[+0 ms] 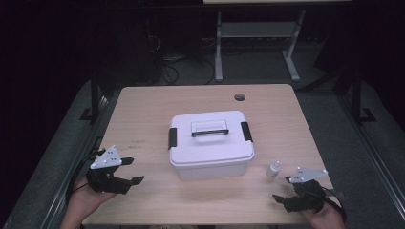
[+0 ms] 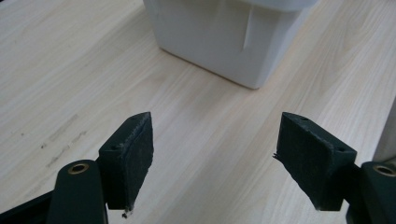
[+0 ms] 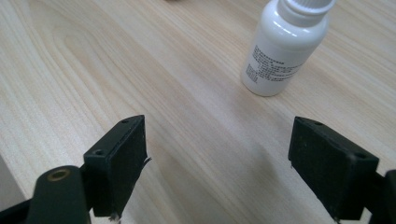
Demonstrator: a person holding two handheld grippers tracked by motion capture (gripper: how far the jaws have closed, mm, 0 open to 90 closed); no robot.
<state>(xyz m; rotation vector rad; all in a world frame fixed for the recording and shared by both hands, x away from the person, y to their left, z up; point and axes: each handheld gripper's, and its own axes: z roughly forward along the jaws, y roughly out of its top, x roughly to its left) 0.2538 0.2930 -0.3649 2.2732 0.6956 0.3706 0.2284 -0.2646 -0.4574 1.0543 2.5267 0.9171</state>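
nothing begun yet, by the look of it: small white bottle (image 3: 283, 46) upright on tabletop (image 1: 143, 109) right of lidded white box (image 1: 210, 143), untouched. right gripper (image 3: 236, 163) near it, left gripper (image 2: 215, 158) aimed at the box corner, both with jaws spread, empty.

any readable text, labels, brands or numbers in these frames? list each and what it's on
Small white bottle: a block of fine black print on its side in the right gripper view, too small and blurred to read.
White lidded box: no text visible.
Wooden table: no text, just faint scuff marks.
Left gripper and right gripper: no markings on the pads.
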